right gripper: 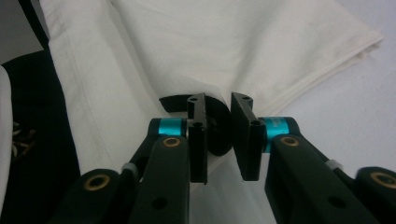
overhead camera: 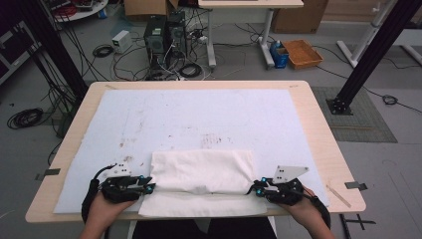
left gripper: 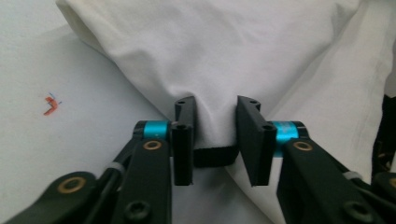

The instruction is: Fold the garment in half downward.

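Observation:
A white cloth [overhead camera: 201, 172] lies folded at the table's near edge, its lower layer hanging over the front. My left gripper [overhead camera: 148, 186] is at the fold's left end. In the left gripper view the cloth [left gripper: 233, 46] bunches between the jaws of the left gripper [left gripper: 215, 105] and fills the gap, so they are shut on it. My right gripper [overhead camera: 256, 188] is at the fold's right end. In the right gripper view the right gripper [right gripper: 219, 100] stands narrow over the edge of the cloth [right gripper: 233, 46], with cloth and a dark shadow between the jaws.
A pale sheet [overhead camera: 199, 114] covers most of the wooden table [overhead camera: 318, 124]. An orange mark [left gripper: 50, 103] is on the sheet to the left of the cloth. Beyond the table stand computer towers [overhead camera: 164, 35], cables and a black frame post [overhead camera: 368, 55].

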### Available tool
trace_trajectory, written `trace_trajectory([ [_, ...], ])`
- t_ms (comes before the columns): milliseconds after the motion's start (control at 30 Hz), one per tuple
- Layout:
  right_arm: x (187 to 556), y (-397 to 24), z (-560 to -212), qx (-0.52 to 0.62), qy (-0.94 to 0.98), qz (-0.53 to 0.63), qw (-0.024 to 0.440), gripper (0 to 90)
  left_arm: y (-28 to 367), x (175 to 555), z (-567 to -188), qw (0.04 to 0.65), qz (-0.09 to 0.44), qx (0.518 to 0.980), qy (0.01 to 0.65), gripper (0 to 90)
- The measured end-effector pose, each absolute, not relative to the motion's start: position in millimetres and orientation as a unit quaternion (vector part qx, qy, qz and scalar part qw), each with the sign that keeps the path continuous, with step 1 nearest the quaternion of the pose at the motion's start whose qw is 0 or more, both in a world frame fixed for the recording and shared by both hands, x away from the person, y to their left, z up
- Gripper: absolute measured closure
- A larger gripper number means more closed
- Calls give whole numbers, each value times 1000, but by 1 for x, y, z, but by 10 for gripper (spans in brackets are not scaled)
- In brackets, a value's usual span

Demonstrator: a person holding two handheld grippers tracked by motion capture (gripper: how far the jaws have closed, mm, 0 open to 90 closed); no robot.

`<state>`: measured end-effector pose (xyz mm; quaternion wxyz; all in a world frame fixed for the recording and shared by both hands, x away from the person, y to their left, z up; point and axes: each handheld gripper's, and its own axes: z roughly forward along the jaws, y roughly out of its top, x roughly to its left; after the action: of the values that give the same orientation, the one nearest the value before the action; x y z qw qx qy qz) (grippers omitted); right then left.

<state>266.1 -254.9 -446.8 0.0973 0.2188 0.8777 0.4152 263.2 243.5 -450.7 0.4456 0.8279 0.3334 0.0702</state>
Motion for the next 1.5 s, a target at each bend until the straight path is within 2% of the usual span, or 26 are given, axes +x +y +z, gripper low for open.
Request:
trace_trajectory([
  [100, 266, -255, -444, 209, 879, 417, 105, 828, 243, 261, -446, 451, 77, 828, 322, 818],
  [200, 265, -258, -440, 211, 873, 426, 106, 836, 243, 260, -441, 456, 82, 830, 312, 833],
  [433, 261, -270, -431, 209, 863, 447, 107, 840, 255, 253, -429, 493, 68, 814, 300, 844],
  [633, 245, -278, -430, 208, 859, 456, 102, 840, 253, 238, -432, 492, 49, 820, 287, 836],
  [733, 243, -276, -435, 210, 863, 448, 102, 840, 247, 243, -439, 471, 52, 826, 305, 785],
  [833, 248, -270, -441, 211, 869, 437, 97, 839, 243, 246, -442, 458, 51, 831, 312, 694],
  [1100, 252, -271, -444, 214, 868, 439, 95, 835, 247, 241, -440, 462, 54, 831, 304, 730],
  [1333, 254, -269, -447, 214, 871, 433, 90, 835, 242, 243, -434, 464, 56, 835, 290, 839],
  [1500, 255, -268, -444, 216, 869, 436, 93, 835, 244, 245, -426, 476, 61, 830, 283, 841],
])
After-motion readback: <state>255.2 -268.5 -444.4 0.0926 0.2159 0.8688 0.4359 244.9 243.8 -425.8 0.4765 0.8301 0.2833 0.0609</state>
